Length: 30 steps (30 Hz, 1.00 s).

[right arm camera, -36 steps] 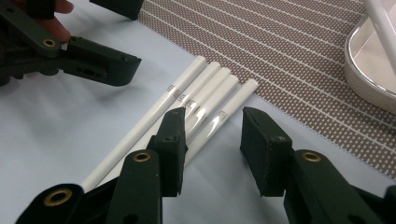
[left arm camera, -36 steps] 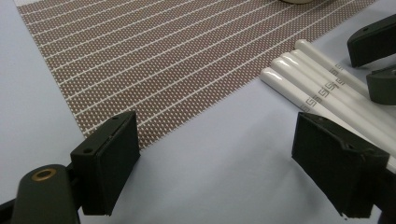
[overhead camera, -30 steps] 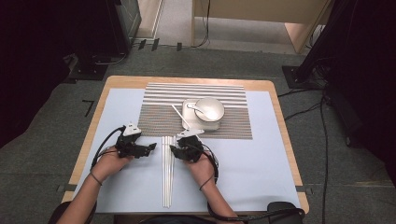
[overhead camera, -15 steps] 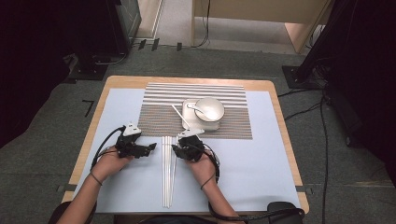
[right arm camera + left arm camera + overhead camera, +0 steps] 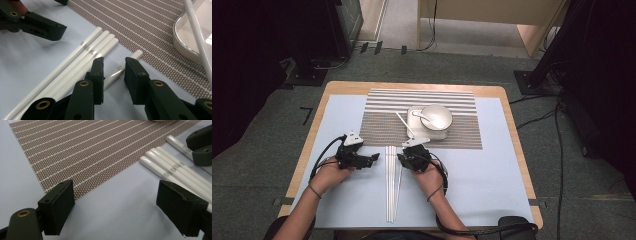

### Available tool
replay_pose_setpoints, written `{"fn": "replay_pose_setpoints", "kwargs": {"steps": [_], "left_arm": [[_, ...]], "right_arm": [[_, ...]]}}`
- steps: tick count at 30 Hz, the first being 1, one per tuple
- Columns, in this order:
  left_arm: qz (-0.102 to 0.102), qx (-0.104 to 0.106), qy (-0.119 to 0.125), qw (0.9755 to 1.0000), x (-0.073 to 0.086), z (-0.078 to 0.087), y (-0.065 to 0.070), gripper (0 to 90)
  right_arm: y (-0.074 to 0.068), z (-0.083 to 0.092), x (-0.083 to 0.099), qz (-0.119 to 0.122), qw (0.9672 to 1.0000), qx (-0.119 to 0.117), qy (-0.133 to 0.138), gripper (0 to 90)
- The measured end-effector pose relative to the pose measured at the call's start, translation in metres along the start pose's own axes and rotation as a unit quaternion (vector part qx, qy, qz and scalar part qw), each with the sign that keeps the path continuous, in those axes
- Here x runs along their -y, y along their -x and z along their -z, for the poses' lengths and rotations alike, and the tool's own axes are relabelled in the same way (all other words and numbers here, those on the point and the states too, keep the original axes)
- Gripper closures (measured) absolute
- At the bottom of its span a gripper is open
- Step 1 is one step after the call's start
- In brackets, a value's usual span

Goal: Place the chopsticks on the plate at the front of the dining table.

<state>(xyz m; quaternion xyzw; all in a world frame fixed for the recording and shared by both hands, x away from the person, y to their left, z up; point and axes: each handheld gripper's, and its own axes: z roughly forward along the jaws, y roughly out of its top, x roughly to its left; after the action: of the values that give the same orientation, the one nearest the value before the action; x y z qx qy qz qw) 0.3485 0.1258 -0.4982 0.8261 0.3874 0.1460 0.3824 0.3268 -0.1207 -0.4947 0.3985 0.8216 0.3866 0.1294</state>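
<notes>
The right hand-held gripper (image 5: pixel 113 72) sits low over the pale blue bench (image 5: pixel 492 170), jaws half spread and just been closing in, w/ one white chopstick (image 5: pixel 120 71) lying between them; the pads look not yet pressed on it, so nothing is pinched. That stick lies apart from the other three chopsticks (image 5: pixel 82 65), which rest touching side by side just left of it in the right gripper view. Its long axis runs away from the person toward the striped brown mat (image 5: pixel 422 117), the far tip resting on the mat's near edge, and the jaws straddle it crosswise (good for a pinch). In the high view the stick lies directly under the right gripper's tips, so the right hand is nearer by far. The left hand-held gripper (image 5: pixel 125 205) is spread wide and empty over bare bench, w/ the sticks off toward its right jaw. Further back on the mat stands a white tray (image 5: pixel 414 131) carrying a bowl (image 5: pixel 437 116) and spoon (image 5: pixel 423 117). Next move prob. calls for finishing the squeeze, then lifting.
</notes>
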Motion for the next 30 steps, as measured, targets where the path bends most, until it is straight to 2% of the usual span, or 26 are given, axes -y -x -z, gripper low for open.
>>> {"fn": "replay_pose_setpoints", "kwargs": {"steps": [4,13,19,30], "left_arm": [[0.0,0.0,0.0,1.0,0.0,0.0,-0.0001,14.7],[-0.001,-0.001,0.0,1.0,0.0,-0.0001,0.0002,14.7],[-0.001,-0.001,-0.001,1.0,-0.0001,-0.0001,0.0002,14.7],[0.0,0.0,0.0,1.0,0.0,0.0,0.0,14.6]], "right_arm": [[0.0011,-0.0008,-0.0026,0.005,1.0,0.0,-0.002,71.0],[-0.0008,-0.0009,-0.002,-0.007,0.9999,0.009,-0.003,70.4],[-0.0023,-0.0031,-0.0024,-0.001,0.9999,0.013,-0.003,70.0],[-0.0018,-0.0015,-0.0044,0.006,0.9998,0.019,-0.004,76.5]]}}
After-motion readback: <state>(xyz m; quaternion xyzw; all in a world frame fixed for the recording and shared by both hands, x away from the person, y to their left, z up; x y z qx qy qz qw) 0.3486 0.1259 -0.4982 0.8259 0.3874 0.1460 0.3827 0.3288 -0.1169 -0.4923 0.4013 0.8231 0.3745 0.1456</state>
